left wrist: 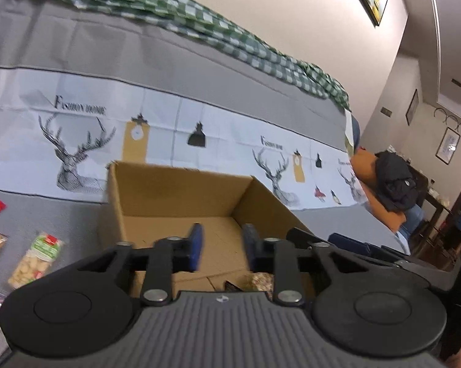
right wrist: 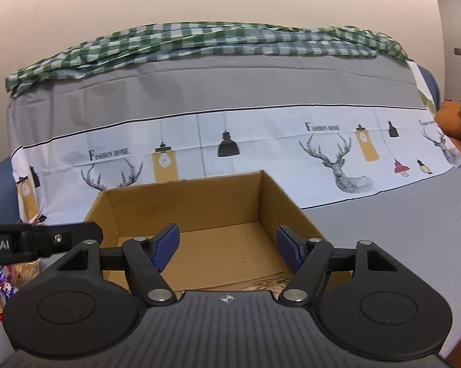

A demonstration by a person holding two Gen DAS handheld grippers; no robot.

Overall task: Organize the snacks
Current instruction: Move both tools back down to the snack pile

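Right tool (right wrist: 227, 247) (jaws apart, empty) hovers over the cardboard box (right wrist: 187, 202)

Ahead of my grippers, past the cardboard box, the printed sheet (right wrist: 261, 141) reads "FASHION HOME" beside each deer head, twice in my right view and again in my left. To the left of my right gripper, the other gripper's black body (right wrist: 3, 245) shows "oot.AI", the start cut off.
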